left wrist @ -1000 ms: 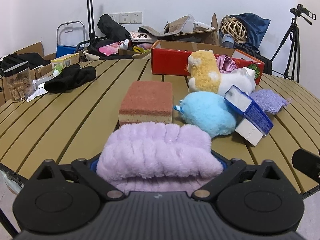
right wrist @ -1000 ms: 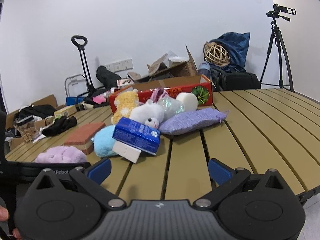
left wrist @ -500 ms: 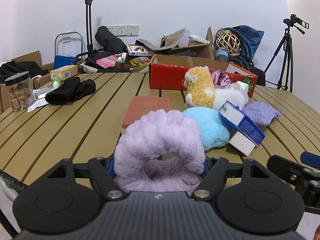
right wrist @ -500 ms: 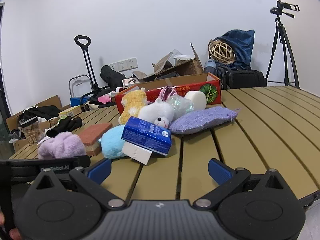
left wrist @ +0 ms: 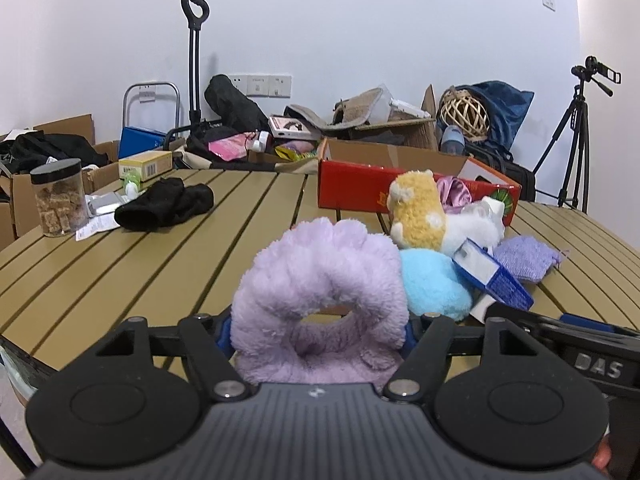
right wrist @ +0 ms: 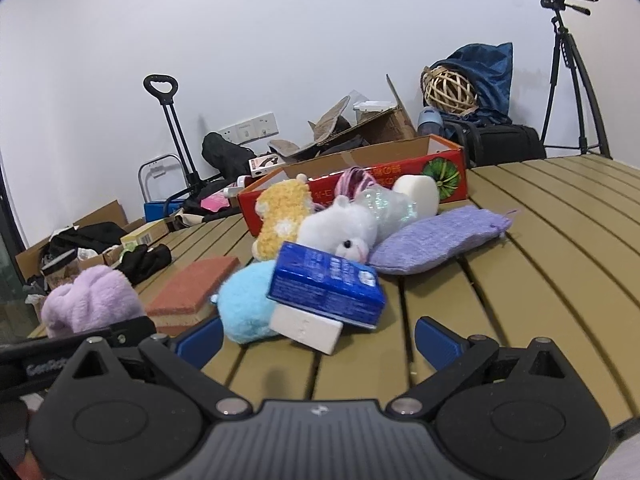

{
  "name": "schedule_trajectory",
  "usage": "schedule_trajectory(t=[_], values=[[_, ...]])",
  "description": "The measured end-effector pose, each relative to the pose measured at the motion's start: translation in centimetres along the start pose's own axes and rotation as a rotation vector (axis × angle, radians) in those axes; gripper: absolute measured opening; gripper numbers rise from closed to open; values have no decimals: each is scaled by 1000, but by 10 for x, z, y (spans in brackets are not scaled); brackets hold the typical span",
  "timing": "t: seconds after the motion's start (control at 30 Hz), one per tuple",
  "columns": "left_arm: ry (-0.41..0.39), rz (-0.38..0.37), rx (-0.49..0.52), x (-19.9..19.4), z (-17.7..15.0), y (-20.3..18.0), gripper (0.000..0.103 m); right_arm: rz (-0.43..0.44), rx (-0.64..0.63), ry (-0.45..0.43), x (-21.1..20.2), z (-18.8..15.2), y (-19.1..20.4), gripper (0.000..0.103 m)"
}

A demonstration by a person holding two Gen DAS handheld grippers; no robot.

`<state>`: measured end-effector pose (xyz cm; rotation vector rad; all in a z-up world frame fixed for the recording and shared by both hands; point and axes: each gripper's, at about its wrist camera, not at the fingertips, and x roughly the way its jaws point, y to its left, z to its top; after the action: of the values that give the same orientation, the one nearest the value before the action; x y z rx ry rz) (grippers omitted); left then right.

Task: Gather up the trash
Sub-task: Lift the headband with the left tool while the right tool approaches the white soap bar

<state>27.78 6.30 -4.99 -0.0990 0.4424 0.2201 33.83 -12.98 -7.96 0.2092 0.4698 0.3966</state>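
Purple fuzzy headband [left wrist: 320,300] is the thing in play here: a fluffy lilac loop pinched between the left gripper's [left wrist: 318,330] fingers, squeezed in from both sides and standing up off the worktop [left wrist: 120,280] so you can see right through the hole in the middle. From the right wrist view the same headband [right wrist: 90,300] shows at about 9 o'clock, held above the near-left edge of the slatted tan worktop [right wrist: 540,280].

The right gripper [right wrist: 318,338] has its blue fingers [right wrist: 438,346] spread wide with nothing between them, hovering over the near edge of the worktop.

Straight ahead of it, around 12 o'clock, is the pile: a blue carton [right wrist: 326,290] lying tilted on top of a white block [right wrist: 306,328], leaning against a light blue plush [right wrist: 244,304]. Behind those sit a white plush [right wrist: 340,232] and a yellow plush [right wrist: 282,216], with a purple knitted pouch [right wrist: 436,240] off at 1 o'clock. A red cardboard box [right wrist: 400,180], open on top, sits behind the pile. A terracotta sponge block [right wrist: 192,292] lies flat at 10 o'clock, just beside the blue plush.

In the left view, a black garment [left wrist: 164,206] lies bunched at 10 o'clock, and a clear jar with a black lid [left wrist: 58,196] stands upright near the far-left edge.
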Motion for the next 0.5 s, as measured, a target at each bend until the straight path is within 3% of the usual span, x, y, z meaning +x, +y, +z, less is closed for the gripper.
schedule_trajectory(t=[0.13,0.2,0.5], values=[[-13,3,-2,-3,1,4,72,6,16,8,8,0,6,92],[-18,6,1,-4,0,5,72,2,27,11,12,0,8,84],[-16,2,-15,-7,0,13,72,-6,108,22,28,2,4,64]])
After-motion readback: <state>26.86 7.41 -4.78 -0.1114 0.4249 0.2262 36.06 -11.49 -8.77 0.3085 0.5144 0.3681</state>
